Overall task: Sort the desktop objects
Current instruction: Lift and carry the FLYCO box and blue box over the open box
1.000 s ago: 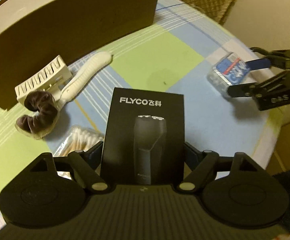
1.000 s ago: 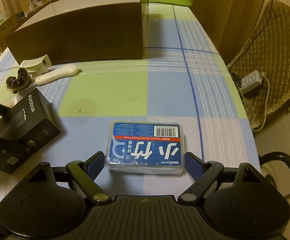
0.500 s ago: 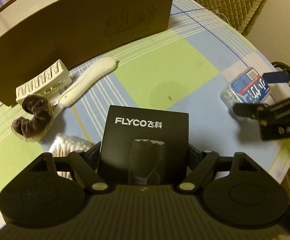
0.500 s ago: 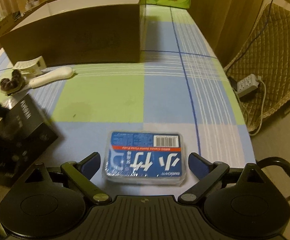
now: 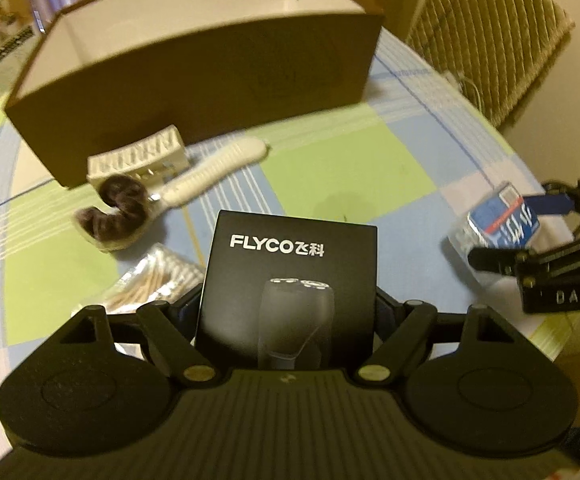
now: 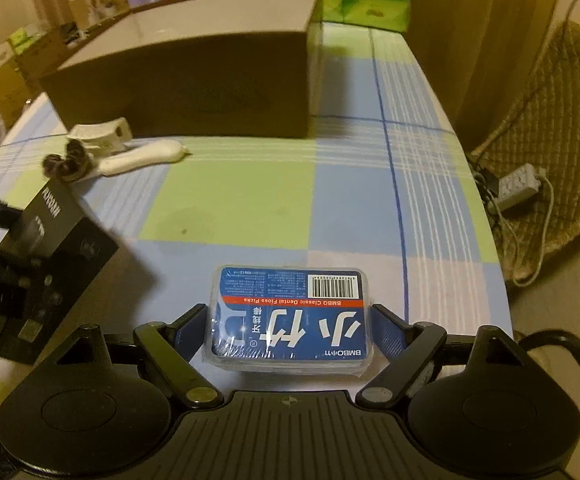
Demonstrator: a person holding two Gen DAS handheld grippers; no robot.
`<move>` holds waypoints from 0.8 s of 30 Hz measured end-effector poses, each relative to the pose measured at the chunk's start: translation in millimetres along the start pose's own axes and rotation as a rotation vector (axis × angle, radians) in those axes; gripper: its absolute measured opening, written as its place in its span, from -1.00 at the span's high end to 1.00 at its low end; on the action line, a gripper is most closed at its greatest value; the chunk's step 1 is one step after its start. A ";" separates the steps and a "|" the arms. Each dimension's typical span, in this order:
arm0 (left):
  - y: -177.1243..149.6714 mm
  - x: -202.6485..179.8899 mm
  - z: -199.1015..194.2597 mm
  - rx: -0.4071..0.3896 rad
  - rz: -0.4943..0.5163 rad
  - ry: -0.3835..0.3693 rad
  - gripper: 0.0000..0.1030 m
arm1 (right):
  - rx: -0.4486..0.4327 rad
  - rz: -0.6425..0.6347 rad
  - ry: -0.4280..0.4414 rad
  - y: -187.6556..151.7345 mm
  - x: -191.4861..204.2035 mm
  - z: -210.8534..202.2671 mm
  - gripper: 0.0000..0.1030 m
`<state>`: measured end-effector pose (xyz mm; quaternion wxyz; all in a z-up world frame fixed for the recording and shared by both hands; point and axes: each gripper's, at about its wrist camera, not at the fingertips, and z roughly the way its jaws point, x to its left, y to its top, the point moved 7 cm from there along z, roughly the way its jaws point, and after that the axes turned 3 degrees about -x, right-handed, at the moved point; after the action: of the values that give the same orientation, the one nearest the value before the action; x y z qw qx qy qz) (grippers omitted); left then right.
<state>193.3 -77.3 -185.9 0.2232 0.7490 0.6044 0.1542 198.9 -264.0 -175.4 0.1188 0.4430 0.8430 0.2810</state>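
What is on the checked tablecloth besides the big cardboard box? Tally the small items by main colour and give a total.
Black: 1, the shaver box, in the left tool
Blue: 1, the floss pick pack, in the right tool
White: 2, hair claw, ribbed handle
Brown: 1, scrunchie
Tan: 1, cotton swab bag
Total: 6

Black shaver box (image 5: 290,276) between left tongs (image 5: 289,304)

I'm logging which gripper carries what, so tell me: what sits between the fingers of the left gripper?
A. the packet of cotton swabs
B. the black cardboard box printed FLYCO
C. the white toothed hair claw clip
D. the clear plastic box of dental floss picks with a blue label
B: in the left wrist view the black cardboard FLYCO box sits clamped in the left gripper; the right gripper holds the blue-labelled floss pick box.
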 end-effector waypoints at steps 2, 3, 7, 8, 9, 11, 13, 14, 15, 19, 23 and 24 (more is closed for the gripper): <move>5.6 0.9 -7.5 -0.021 -0.020 0.004 -0.51 | -0.016 -0.021 0.016 6.4 3.1 -5.1 -0.60; 9.2 1.0 -11.4 -0.034 -0.030 0.006 -0.51 | -0.027 -0.032 0.025 11.5 5.0 -7.4 -0.60; 27.7 3.3 -28.3 -0.080 -0.067 0.008 -0.51 | -0.073 -0.062 0.069 34.9 10.3 -17.1 -0.60; 33.3 4.4 -32.1 -0.091 -0.075 0.008 -0.51 | -0.088 -0.072 0.082 42.0 11.9 -19.7 -0.60; 36.7 5.6 -35.1 -0.101 -0.081 0.009 -0.51 | -0.105 -0.085 0.095 49.7 13.3 -22.6 -0.61; 49.0 10.3 -42.0 -0.124 -0.096 0.006 -0.51 | -0.131 -0.101 0.120 64.8 16.2 -25.9 -0.60; 63.4 16.1 -48.3 -0.143 -0.111 0.007 -0.51 | -0.153 -0.113 0.143 81.6 18.3 -27.4 -0.61; 70.3 18.5 -50.7 -0.151 -0.115 0.009 -0.51 | -0.164 -0.120 0.152 89.7 19.5 -26.9 -0.61; 78.3 22.2 -53.1 -0.161 -0.118 0.010 -0.51 | -0.175 -0.130 0.158 98.9 20.0 -27.0 -0.60; 114.4 37.6 -56.8 -0.195 -0.117 0.027 -0.51 | -0.213 -0.169 0.176 134.1 22.2 -22.3 -0.60; 152.2 51.7 -55.8 -0.218 -0.122 0.037 -0.51 | -0.251 -0.199 0.191 172.5 24.0 -15.5 -0.60; 161.9 56.0 -54.2 -0.223 -0.128 0.038 -0.51 | -0.258 -0.209 0.191 182.9 24.3 -11.7 -0.61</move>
<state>314.0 -42.1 -57.5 0.3030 0.6765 0.6341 0.2199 304.0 -166.4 -58.8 0.1225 0.3055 0.8490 0.4135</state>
